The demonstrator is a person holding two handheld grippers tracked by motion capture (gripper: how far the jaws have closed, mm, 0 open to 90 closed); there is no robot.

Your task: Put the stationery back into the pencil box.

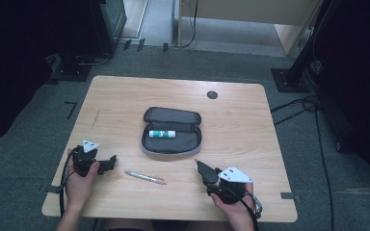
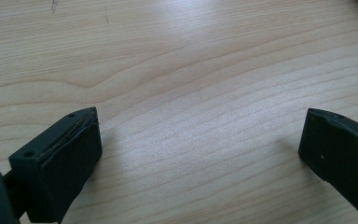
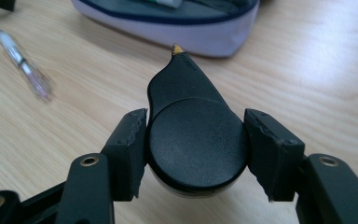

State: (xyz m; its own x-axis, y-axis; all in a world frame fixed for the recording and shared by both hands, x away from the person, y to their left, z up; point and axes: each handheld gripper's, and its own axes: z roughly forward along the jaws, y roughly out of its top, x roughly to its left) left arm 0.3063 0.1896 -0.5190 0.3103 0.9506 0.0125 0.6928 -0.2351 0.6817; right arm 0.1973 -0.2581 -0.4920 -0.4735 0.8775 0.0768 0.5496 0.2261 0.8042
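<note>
One wooden table (image 1: 125, 96) carries everything. Biggest item on it: open pencil case (image 1: 172, 131) at centre, w/ a glue stick (image 1: 162, 134) lying inside. Left gripper (image 1: 107, 162) sits at approx 8 o'clock from the case, jaws spread wide over bare wood, nothing btwn them. Right gripper (image 1: 203, 169) sits at approx 5 o'clock from the case, jaws clenched on a black teardrop-shaped tool (image 3: 193, 135): round body pinched btwn both pads, gold tip aimed at 12 o'clock in the right gripper view, near the case wall. Smallest: clear pen (image 1: 146, 177) at approx 7 o'clock from the case, btwn the grippers, untouched.
</note>
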